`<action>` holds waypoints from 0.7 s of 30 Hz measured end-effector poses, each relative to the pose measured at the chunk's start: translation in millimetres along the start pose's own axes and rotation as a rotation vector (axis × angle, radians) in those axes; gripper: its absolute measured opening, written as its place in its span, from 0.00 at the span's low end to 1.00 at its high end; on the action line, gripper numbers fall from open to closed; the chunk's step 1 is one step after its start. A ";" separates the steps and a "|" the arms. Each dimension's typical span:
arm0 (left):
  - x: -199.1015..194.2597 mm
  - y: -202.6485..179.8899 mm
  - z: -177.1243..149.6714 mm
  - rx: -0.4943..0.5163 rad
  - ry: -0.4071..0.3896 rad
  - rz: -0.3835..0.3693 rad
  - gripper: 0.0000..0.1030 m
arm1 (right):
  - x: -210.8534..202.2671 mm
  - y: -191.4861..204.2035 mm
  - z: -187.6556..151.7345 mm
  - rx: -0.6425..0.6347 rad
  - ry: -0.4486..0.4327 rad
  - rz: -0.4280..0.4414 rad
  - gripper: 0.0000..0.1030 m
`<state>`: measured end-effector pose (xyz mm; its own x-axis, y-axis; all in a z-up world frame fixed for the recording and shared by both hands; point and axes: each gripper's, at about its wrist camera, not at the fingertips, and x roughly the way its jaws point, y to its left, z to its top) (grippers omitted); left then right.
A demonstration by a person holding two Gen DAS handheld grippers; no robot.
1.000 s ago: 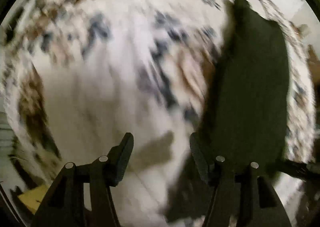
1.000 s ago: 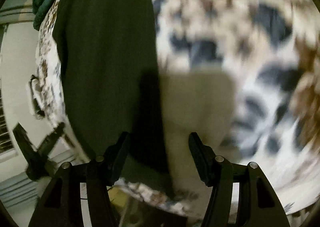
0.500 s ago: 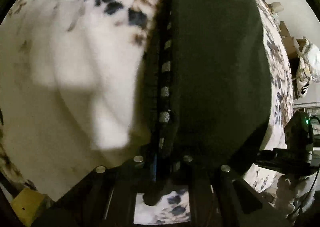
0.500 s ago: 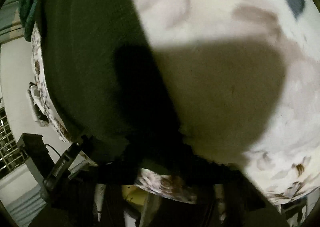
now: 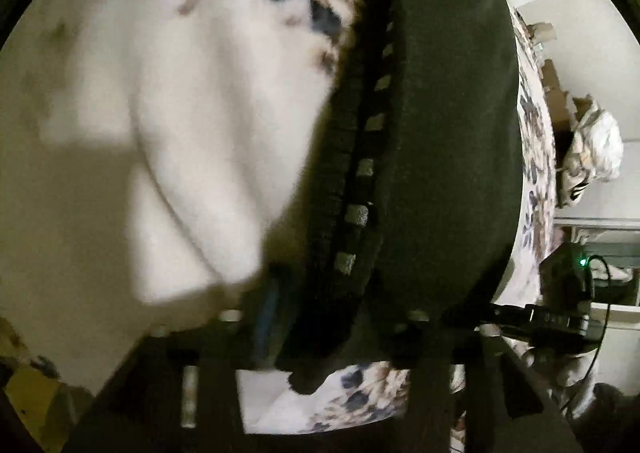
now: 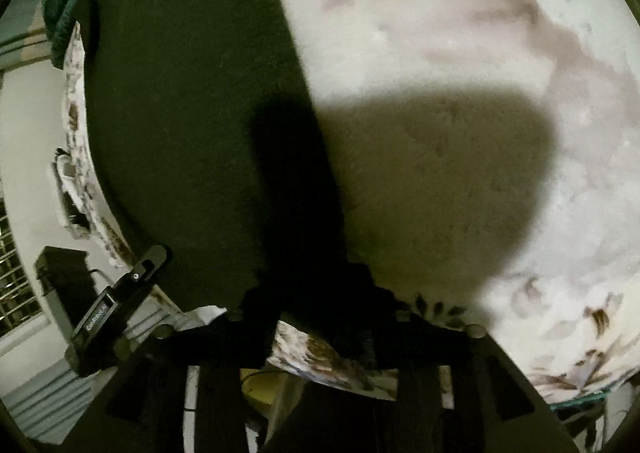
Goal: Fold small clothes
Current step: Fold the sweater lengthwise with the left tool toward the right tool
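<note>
the dark green garment [image 5: 448, 141] lies flat on a floral blanket [image 5: 168, 101] spread over what looks like a bed, its long axis running straight away from both cameras. the left hand-held gripper [image 5: 320, 333] sits at the near end of the garment's left edge, where a ribbed band with pale square marks [image 5: 360, 169] runs away up the frame; its jaws look drawn close together with a fold of that dark edge between them, though the view is blurred and dim, so the pinch is a judgement rather than plain. the right hand-held gripper [image 6: 316, 317] is at the near end of the opposite, right edge, where dark cloth [image 6: 180, 113] meets blanket [image 6: 460, 65]; its jaws also look closed on the hem, in deep shadow. the garment therefore stretches forward between the two grippers, each equally near its own corner. folding probably means carrying both near corners forward along that long axis to the far end.
</note>
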<state>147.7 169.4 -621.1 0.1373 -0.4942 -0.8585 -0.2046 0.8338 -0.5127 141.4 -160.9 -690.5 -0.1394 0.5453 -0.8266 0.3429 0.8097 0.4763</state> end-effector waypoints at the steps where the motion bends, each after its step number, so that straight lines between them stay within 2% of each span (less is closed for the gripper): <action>1: 0.4 0.3 1.8 0.002 -0.005 -0.006 0.44 | 1.9 0.7 0.3 -0.003 -0.004 0.007 0.44; 4: -1.7 -8.4 -1.3 0.035 -0.034 0.004 0.41 | 7.2 4.4 -1.4 0.001 -0.028 0.018 0.52; 5: -1.0 -11.9 -2.3 0.046 -0.039 0.015 0.35 | 7.7 6.6 -2.9 0.011 -0.046 0.018 0.52; 6: -0.4 -14.9 -3.3 0.057 -0.038 0.027 0.06 | 6.7 6.0 -4.4 0.019 -0.058 0.017 0.49; 8: -2.6 -19.5 -4.6 0.059 -0.041 0.054 0.06 | 4.8 5.3 -9.1 0.052 -0.092 0.024 0.20; 9: -6.2 -19.3 -5.2 0.053 -0.044 0.058 0.06 | 4.3 5.7 -10.0 0.069 -0.092 0.044 0.10; 11: -15.1 -23.2 -5.3 0.032 -0.051 0.047 0.06 | -1.0 7.8 -14.0 0.109 -0.097 0.092 0.09; 16: -57.3 -34.6 2.1 0.006 -0.063 -0.047 0.06 | -37.1 40.2 -20.4 0.073 -0.118 0.194 0.08; 21: -99.5 -68.8 40.1 0.062 -0.126 -0.121 0.06 | -93.6 81.8 -10.9 0.032 -0.202 0.299 0.08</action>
<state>187.0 171.1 -499.9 0.2789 -0.5605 -0.7798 -0.1197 0.7854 -0.6073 172.4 -143.4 -570.9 0.1570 0.7004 -0.6963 0.3700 0.6120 0.6990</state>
